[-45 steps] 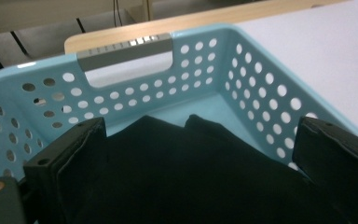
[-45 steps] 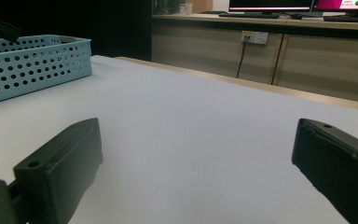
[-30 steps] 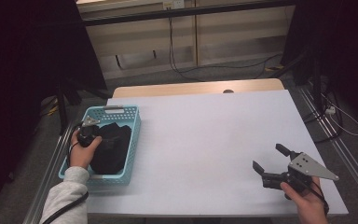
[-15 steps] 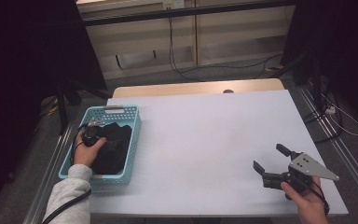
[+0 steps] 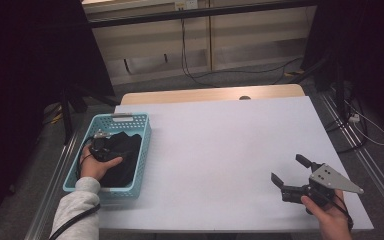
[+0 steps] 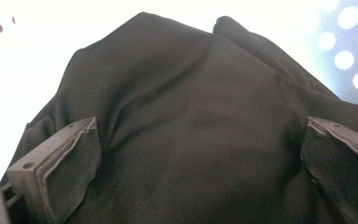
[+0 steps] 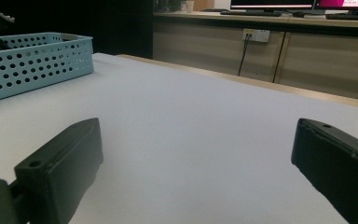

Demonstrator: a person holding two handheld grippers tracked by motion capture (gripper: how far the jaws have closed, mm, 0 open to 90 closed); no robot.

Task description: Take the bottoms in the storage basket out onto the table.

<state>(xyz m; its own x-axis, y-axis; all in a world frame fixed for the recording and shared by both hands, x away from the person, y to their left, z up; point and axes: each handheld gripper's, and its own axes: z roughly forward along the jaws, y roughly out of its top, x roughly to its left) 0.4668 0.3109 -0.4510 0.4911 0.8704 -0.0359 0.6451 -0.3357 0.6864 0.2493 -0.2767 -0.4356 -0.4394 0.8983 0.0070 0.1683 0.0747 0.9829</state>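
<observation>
A light blue perforated basket (image 5: 142,134) (image 7: 32,63) sits at the table's left edge with a black cloth (image 5: 125,150) (image 6: 191,116) bundled inside. My left gripper (image 5: 101,145) (image 6: 200,172) is down in the basket, open, its jaws wide apart and pressed against the cloth, which lies between them. My right gripper (image 5: 290,170) (image 7: 196,172) rests low over the white table (image 5: 220,145) near the front right corner, open, with nothing between its jaws.
The basket's wall stands close around the left gripper. A wooden strip (image 5: 210,94) runs along the table's far edge. Cables (image 5: 195,60) lie on the floor behind, and a metal rail (image 5: 360,150) runs along the right side.
My left hand has pushed forward and deeper into the basket over the black cloth. The right gripper has stayed where it was.
</observation>
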